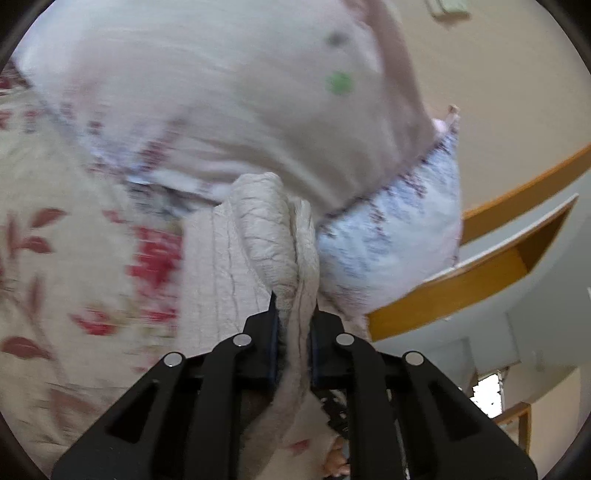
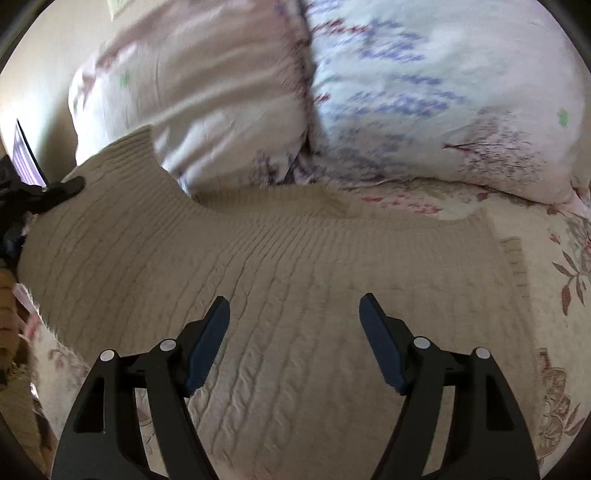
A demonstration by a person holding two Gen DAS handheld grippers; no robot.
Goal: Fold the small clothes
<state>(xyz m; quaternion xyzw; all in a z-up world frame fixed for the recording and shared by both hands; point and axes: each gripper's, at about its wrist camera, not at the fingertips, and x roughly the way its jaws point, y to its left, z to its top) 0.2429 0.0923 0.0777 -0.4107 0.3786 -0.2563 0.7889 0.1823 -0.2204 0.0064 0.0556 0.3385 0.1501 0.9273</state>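
Sweater (image 2: 236, 266) edge was pinched in the left claw (image 1: 293, 306); right claw (image 2: 295, 325) was held released above it; folding barely begun.

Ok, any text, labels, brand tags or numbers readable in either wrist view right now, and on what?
None readable.
Beige knit sweater: no tag or label shows.
Pillows: printed flower and branch pattern only, blurred, no lettering.
Floral bedspread: pattern only.
Lit screen at the left edge: striped glow, too small and blurred to read.
Wall plate: blurred, nothing legible.
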